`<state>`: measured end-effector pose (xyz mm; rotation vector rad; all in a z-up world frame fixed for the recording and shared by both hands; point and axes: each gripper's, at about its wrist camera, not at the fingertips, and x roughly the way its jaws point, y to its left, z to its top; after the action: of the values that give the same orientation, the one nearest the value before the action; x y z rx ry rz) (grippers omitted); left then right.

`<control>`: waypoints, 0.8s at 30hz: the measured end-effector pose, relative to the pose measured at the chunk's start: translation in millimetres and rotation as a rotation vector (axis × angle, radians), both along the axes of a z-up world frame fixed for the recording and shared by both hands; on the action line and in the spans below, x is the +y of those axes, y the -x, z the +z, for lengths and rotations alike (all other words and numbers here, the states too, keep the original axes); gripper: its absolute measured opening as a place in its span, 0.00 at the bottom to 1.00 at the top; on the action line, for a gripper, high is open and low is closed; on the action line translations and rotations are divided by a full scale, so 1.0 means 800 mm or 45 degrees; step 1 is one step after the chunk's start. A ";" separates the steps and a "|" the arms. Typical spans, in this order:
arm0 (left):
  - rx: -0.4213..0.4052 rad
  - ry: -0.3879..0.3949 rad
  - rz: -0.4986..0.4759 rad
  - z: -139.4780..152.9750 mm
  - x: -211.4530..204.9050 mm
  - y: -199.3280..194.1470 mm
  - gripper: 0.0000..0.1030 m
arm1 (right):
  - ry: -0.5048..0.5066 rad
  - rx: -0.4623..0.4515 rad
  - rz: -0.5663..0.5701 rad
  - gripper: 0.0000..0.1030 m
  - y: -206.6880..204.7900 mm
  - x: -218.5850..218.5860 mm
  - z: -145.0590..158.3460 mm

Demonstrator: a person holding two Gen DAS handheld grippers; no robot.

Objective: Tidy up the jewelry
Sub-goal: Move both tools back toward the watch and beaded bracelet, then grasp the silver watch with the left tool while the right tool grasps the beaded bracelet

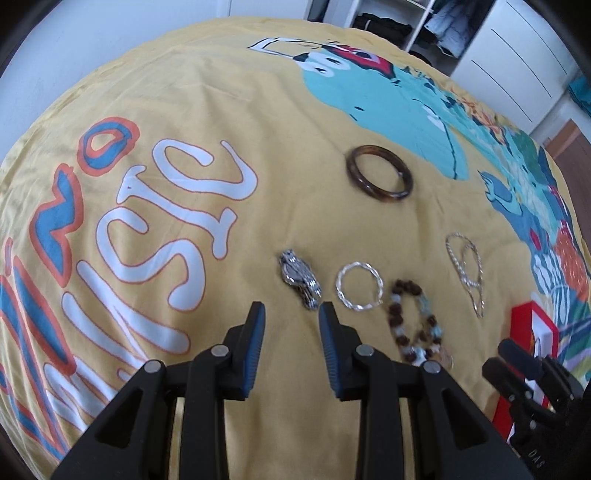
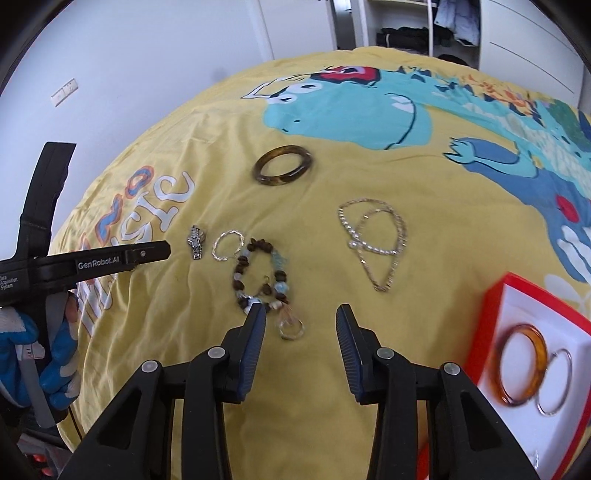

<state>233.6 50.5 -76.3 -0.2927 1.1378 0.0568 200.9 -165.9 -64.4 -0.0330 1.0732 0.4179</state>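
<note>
Jewelry lies spread on a yellow printed bedspread (image 1: 258,110). My left gripper (image 1: 291,314) hangs open just short of a silver watch (image 1: 299,278), with nothing between its fingers. Right of the watch lie a twisted silver bracelet (image 1: 358,286), a brown and pale beaded bracelet (image 1: 415,325) and a silver chain (image 1: 467,271); a dark brown bangle (image 1: 379,172) lies farther back. My right gripper (image 2: 301,314) is open over the cloth by the beaded bracelet (image 2: 260,277), with a small clear ring (image 2: 291,326) lying untouched between its fingers. The chain (image 2: 375,240) lies just beyond.
A red box with a white inside (image 2: 517,295) sits at the right and holds an amber bangle (image 2: 522,365) and a thin silver hoop (image 2: 554,382). A blue-gloved hand (image 2: 55,350) holds the left tool. White walls and an open wardrobe (image 2: 406,33) stand behind the bed.
</note>
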 end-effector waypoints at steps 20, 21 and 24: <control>0.093 0.043 0.040 -0.047 0.004 -0.054 0.28 | 0.005 0.105 0.090 0.38 -0.063 0.042 -0.050; 0.097 0.044 0.044 -0.050 0.004 -0.055 0.28 | 0.009 0.114 0.095 0.38 -0.065 0.044 -0.054; 0.092 0.040 0.043 -0.055 0.004 -0.059 0.28 | 0.025 0.137 0.114 0.36 -0.069 0.052 -0.065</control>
<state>280.6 53.8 -120.3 -0.3396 1.2062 0.0798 255.8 -124.2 -116.6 -0.0768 1.1851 0.4946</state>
